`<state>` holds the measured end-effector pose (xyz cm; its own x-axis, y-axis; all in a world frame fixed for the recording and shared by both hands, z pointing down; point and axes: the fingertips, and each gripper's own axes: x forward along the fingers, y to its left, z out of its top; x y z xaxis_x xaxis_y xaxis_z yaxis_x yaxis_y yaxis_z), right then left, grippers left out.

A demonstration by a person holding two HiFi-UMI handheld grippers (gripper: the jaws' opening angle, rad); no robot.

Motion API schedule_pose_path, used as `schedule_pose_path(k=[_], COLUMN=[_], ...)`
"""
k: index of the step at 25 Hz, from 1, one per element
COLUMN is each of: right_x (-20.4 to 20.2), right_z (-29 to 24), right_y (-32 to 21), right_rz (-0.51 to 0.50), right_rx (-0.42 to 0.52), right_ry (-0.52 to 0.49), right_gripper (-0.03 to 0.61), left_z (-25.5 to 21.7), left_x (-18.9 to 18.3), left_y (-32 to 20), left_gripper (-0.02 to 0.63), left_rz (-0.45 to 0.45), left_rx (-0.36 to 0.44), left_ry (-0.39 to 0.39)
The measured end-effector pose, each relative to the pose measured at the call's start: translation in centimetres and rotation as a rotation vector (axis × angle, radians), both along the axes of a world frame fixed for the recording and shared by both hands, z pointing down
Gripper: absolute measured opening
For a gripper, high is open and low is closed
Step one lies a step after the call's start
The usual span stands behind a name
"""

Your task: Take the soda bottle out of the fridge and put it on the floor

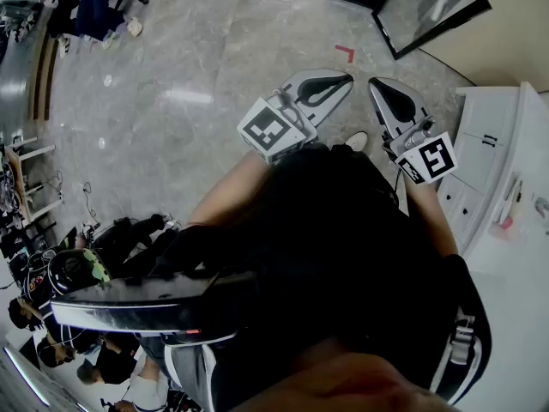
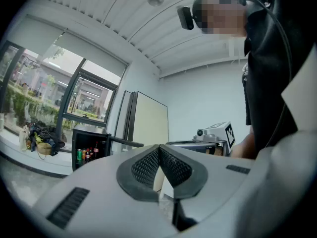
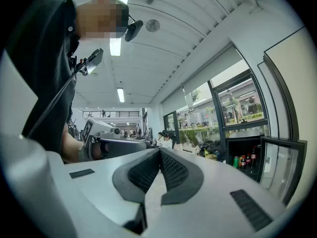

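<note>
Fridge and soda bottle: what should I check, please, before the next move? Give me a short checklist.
1. Fridge door open: ok.
2. Bottles standing inside the fridge: ok; which one is the soda: cannot tell, too small.
3. Left tongs empty: ok; shut, so not ok for grasping.
4. Right tongs empty: ok; also shut, not ok.
5. Tongs close to the fridge: not ok, it looks far off.
</note>
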<state>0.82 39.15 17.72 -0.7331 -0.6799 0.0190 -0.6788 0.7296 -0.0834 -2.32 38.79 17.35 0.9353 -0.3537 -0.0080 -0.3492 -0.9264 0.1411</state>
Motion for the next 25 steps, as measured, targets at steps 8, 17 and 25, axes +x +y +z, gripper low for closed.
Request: schedule_pose_path(k=[8, 17, 25], right_x=[-0.2, -1.6, -4.0], right_z=[0.1, 0.7, 0.5], right_y=[-0.3, 0.0, -1.2], right_rz=[-0.001, -0.04, -0.01], right_rx=[0.0, 0.034, 0.033], right_ry=[-0.019, 0.023, 0.003], right_gripper=[0.012, 0.012, 0.012], left_z=[0.2, 0.8, 0.9], left_x=[-0.3, -1.1, -3.1], left_y=[-0.5, -0.3, -1.3], left_gripper=[0.005, 0.003, 0.005], left_rz=[0.0, 0.018, 0.029], left_rx=[-0.004, 0.002, 0.006], left_ry=[0.005, -0.01, 0.001])
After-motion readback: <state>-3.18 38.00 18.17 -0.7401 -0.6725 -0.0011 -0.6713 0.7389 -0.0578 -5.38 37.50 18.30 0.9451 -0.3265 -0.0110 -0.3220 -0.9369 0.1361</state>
